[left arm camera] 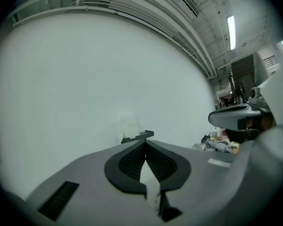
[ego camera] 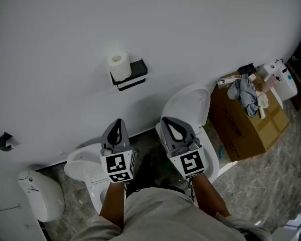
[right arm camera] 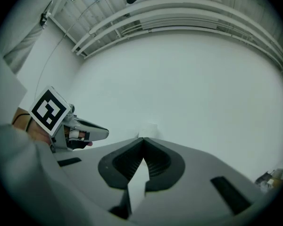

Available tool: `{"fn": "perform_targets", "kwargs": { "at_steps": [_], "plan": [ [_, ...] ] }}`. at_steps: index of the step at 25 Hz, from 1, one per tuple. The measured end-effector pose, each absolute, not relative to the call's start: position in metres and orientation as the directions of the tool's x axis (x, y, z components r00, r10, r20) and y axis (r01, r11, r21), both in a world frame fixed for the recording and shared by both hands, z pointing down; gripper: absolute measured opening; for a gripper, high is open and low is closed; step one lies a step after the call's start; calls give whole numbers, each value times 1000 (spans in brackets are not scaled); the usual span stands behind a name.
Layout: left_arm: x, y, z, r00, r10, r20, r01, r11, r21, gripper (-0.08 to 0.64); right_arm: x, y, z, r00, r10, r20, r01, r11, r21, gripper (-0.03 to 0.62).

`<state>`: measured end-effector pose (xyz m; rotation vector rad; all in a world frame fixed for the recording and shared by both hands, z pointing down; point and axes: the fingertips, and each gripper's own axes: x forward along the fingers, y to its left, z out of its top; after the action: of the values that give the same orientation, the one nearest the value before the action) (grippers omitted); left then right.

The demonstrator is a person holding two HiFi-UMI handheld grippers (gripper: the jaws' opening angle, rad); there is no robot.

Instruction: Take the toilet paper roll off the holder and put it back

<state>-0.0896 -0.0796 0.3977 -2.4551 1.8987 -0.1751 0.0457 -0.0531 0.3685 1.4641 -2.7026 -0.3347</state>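
No text can be read. The cardboard box point(ego camera: 243, 127) bears dark print on its side, too small to make out.

A black holder point(ego camera: 135, 73) juts from the white wall point(ego camera: 65, 44). The roll point(ego camera: 119, 64) stands upright at its left end. On the marbled floor point(ego camera: 271, 159) stand a white toilet point(ego camera: 188, 107), a cardboard box point(ego camera: 243, 127) to its right, and a white bin point(ego camera: 40, 195) far left.

The toilet paper roll point(ego camera: 119, 64) is soft white paper, its holder point(ego camera: 136, 69) matt black, the box point(ego camera: 241, 127) plain brown cardboard.
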Motion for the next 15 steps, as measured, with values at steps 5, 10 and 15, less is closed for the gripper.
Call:
{"fn": "perform_targets", "kwargs": {
  "at_steps": [5,10,15],
  "plan": [
    [-83,-56,407,243,-967,76,-962,-251,-107,11,43,-44,378,-543,-838,-55,-826,521,213,4],
    [-91,-48,406,240,-968,73,-964,-247,-101,11,53,-44,389,-508,-860,-49,-857,498,134,4],
    [-92,-40,405,257,-963,80,-959,-265,-105,11,49,-38,388,-497,-866,-51,-862,486,144,5]
  ]
}}
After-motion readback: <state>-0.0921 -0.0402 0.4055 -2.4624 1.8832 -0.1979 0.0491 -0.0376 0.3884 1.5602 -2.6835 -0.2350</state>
